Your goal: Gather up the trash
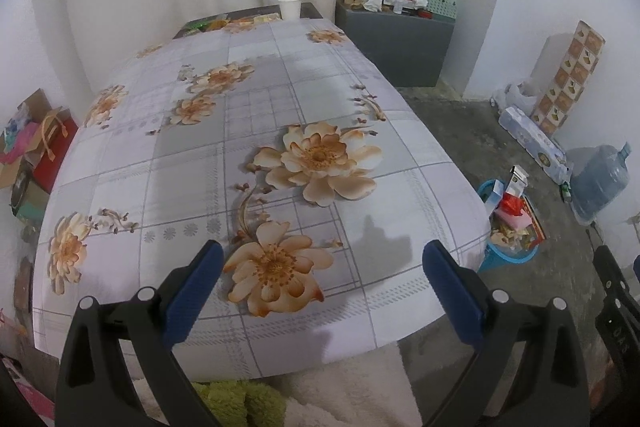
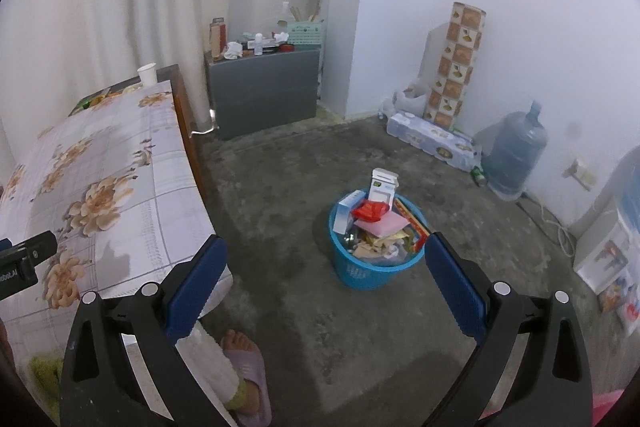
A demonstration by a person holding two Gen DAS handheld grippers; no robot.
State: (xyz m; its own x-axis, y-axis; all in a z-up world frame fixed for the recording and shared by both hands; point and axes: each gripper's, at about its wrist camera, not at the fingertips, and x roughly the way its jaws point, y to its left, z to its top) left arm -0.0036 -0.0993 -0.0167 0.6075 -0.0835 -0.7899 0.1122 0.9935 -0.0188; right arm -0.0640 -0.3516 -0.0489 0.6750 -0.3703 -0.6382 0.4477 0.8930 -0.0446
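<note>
A: Item: blue trash basket, full, on the floor beside the bed?
B: Yes. Ahead of the right gripper, jaws apart, empty.
A: Left gripper?
B: Apart, empty, over the bed; basket well right.

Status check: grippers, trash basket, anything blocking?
Left gripper open, empty, over the floral bedspread. Right gripper open, empty. Blue trash basket on the floor, heaped full. Bare floor between; foot in slipper close below.
</note>
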